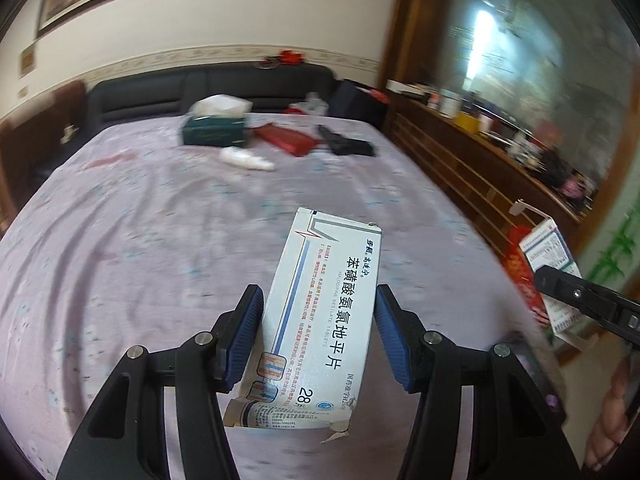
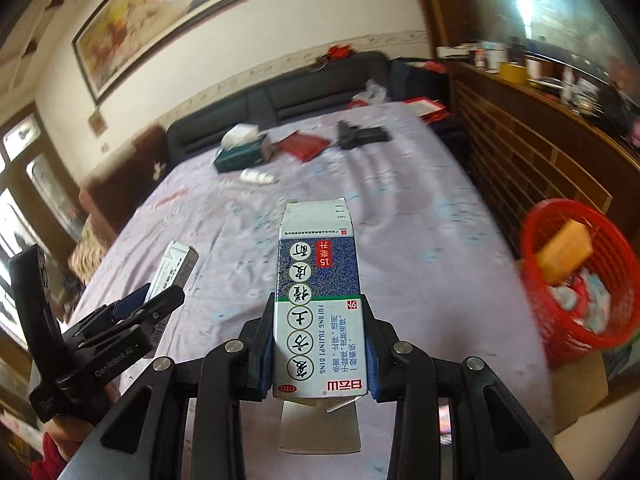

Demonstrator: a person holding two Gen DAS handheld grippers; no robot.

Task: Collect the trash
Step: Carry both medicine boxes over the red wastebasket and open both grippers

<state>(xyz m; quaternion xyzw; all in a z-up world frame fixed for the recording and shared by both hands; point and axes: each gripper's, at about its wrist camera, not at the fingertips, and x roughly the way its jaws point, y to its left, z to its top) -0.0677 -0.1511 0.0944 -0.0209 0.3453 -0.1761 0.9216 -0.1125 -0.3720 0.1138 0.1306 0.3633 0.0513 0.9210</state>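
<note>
Medicine boxes held: two, a white tablet box [image 1: 320, 320] and a blue-patterned box [image 2: 320, 300]. Claws: two, left claw [image 1: 318, 334] and right claw [image 2: 318, 350]. Red waste baskets [image 2: 538, 312]: one. Tissue boxes [image 1: 214, 128]: one.

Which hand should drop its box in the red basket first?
Right, probably. The red basket sits just right of the right gripper, which holds the blue box. The left gripper, holding the white box, is farther left.
</note>
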